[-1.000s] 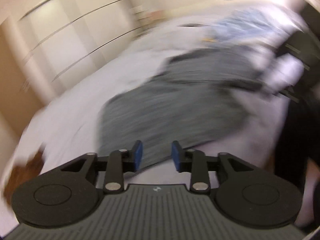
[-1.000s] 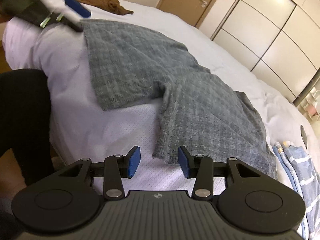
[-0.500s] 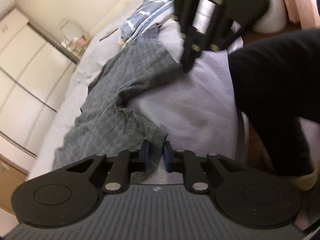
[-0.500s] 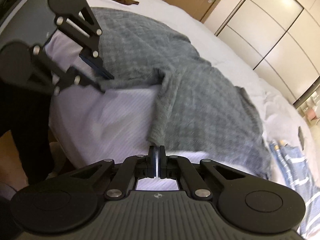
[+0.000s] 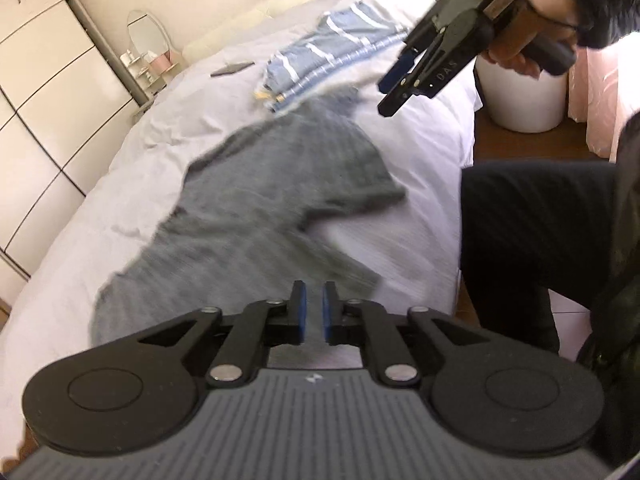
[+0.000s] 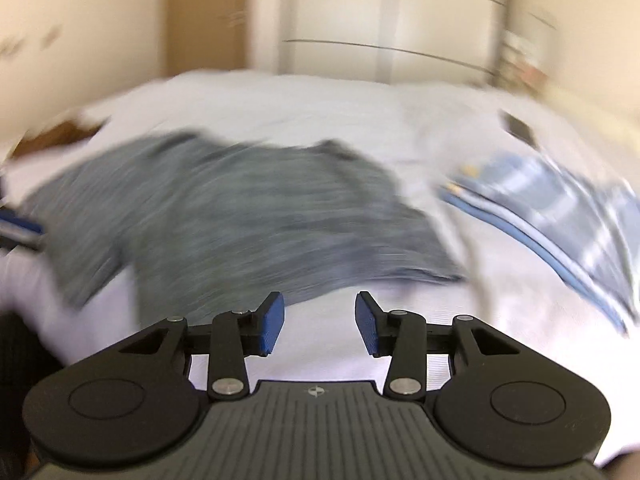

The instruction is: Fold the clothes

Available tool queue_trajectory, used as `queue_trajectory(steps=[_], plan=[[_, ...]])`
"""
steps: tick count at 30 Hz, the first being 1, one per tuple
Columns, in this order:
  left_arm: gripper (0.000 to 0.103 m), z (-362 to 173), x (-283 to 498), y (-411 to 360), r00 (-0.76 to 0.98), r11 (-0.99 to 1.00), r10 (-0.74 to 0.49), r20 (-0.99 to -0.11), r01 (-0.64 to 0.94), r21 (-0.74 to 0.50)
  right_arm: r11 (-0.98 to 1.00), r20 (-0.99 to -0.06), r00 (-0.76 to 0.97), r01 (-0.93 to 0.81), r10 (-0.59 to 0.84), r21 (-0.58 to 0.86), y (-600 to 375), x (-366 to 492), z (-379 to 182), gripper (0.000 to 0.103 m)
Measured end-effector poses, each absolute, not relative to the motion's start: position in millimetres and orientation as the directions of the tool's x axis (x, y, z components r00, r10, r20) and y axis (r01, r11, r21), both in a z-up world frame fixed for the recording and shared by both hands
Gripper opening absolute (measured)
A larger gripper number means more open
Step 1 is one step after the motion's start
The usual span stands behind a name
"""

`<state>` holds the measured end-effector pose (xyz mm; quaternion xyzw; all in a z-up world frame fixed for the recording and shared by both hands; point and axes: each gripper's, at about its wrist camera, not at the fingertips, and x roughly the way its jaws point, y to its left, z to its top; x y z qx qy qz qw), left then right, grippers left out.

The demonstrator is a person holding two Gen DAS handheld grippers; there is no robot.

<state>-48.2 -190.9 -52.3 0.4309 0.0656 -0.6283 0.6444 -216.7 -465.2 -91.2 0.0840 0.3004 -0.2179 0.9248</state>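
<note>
Garment status: grey knitted top [image 5: 272, 200] lies spread on the white bed [image 5: 152, 148], body running from 7 o'clock to 1 o'clock in the left wrist view, one sleeve reaching toward 3 o'clock; it is not folded flat into a packet, so folding is judged to be under way or pending, and the pictures do not settle which fold comes next.

Left gripper [image 5: 314, 312]: pads stand close with a narrow gap; no cloth shows between them; it hovers over the near hem at 6 o'clock. Right gripper [image 6: 320, 322]: pads stand wide apart, nothing held; it sits above the bed edge just short of the top's near edge.

Next move, as a judgement: each gripper needs an edge or corner of the grey top between its pads before any fold can be carried over; the knit looks soft and will sag, so two matched holds are advisable.

View differences: the left wrist view shows the right gripper from outside at 1 o'clock, held in a person's hand [image 5: 516, 54], plus a dark trouser leg [image 5: 532, 232] at 3 o'clock and a white bin [image 5: 524, 96]; the right wrist view, heavily blurred, shows none of these, but shows a brown item [image 6: 56, 134] at 10 o'clock; blue striped clothing [image 5: 332, 54] appears in both.
</note>
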Motion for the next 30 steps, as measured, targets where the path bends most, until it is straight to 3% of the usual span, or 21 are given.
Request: queue_trajectory(steps=[2,6,12,19,20,21,22,23,30], plan=[[0.028,-31.3,-36.5,-199.3,0.2,-0.183,-0.762,-0.616,0.845,0.502,0.852,-0.583,0.726,0.513,-0.365,0.106,-492.5,-219.7,-88.3,0.043],[0.034,0.4,-5.2,-237.1,0.206,-0.25,-0.768,-0.607,0.775,0.58,0.777,-0.581,0.721,0.587,-0.376,0.226,-542.7,-218.7,-87.7,0.046],[0.035,14.2,41.6,-334.5,0.17,-0.414,-0.743,-0.648,0.643,0.644,0.712,-0.635,0.689,0.636,-0.349,0.298,-593.5,-204.4,-100.4,0.047],[0.038,-13.4,89.3,-447.8,0.109,-0.546,-0.691,-0.715,0.57,0.614,0.729,-0.7,0.682,0.588,-0.212,0.352,-614.9,-185.1,-115.7,0.045],[0.038,-20.0,96.7,-461.9,0.108,-0.56,-0.68,-0.725,0.562,0.609,0.732,-0.708,0.678,0.582,-0.197,0.354,-616.1,-183.0,-115.7,0.042],[0.038,-26.7,103.4,-476.1,0.107,-0.574,-0.666,-0.738,0.558,0.599,0.736,-0.715,0.675,0.576,-0.182,0.356,-617.3,-181.0,-115.7,0.032],[0.038,-33.6,110.0,-489.4,0.105,-0.583,-0.655,-0.749,0.56,0.589,0.74,-0.722,0.671,0.57,-0.168,0.358,-618.5,-179.0,-115.7,0.015],[0.038,-40.4,117.1,-503.0,0.1,-0.592,-0.644,-0.758,0.563,0.577,0.743,-0.729,0.667,0.564,-0.153,0.36,-619.8,-176.9,-115.6,0.006],[0.038,-87.5,150.2,-568.9,0.109,-0.658,-0.609,-0.786,0.485,0.577,0.769,-0.739,0.656,0.55,-0.157,0.326,-610.5,-174.2,-112.1,0.005]])
